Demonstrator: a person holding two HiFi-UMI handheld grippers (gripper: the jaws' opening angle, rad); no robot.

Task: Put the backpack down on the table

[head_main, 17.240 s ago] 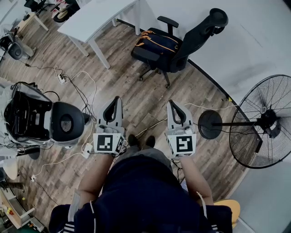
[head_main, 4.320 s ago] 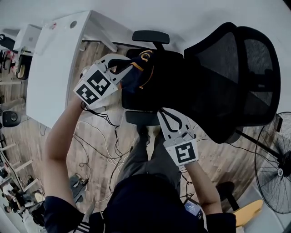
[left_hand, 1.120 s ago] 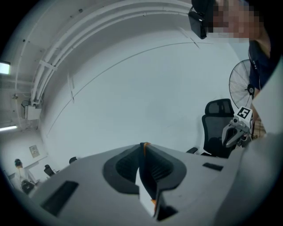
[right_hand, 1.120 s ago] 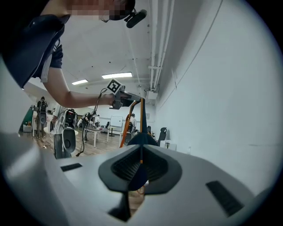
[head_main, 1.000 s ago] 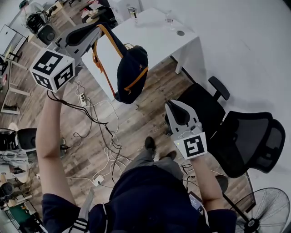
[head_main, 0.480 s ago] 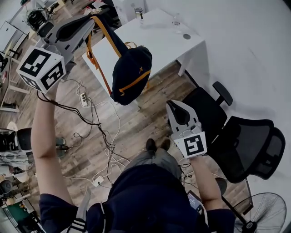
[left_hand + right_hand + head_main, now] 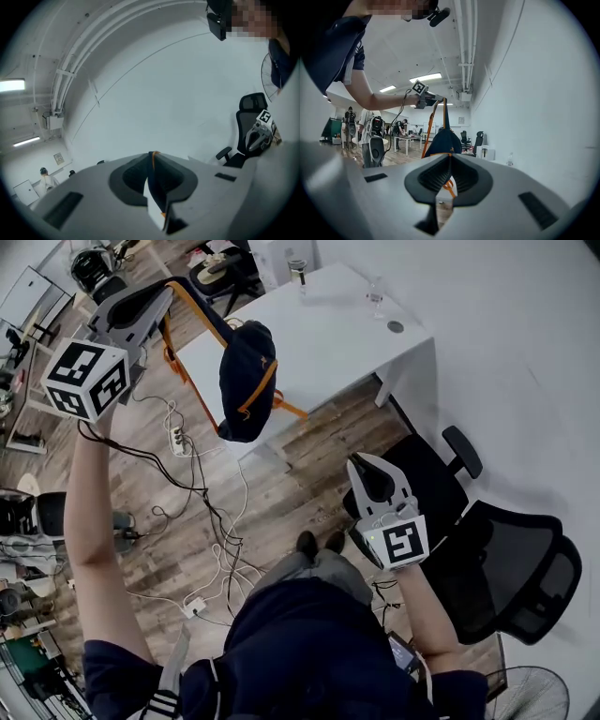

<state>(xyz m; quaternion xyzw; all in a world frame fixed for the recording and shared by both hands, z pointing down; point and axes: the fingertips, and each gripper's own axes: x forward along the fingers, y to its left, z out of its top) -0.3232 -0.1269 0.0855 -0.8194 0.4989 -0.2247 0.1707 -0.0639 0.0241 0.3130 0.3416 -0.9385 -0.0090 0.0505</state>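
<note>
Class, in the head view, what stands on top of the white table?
A glass and a second clear vessel near the far edge. The hanging backpack, held by the left gripper, covers the table's left part.

Looks like an open-plan office: white table [image 7: 328, 343] standing on wood floor [image 7: 300, 474], black mesh office chair [image 7: 506, 559] sitting right of the table, cables [image 7: 211, 512] and power strip [image 7: 174, 439] trailing left of it, more desks [image 7: 408, 137] with people working past it under ceiling strip lights [image 7: 425, 77]
</note>
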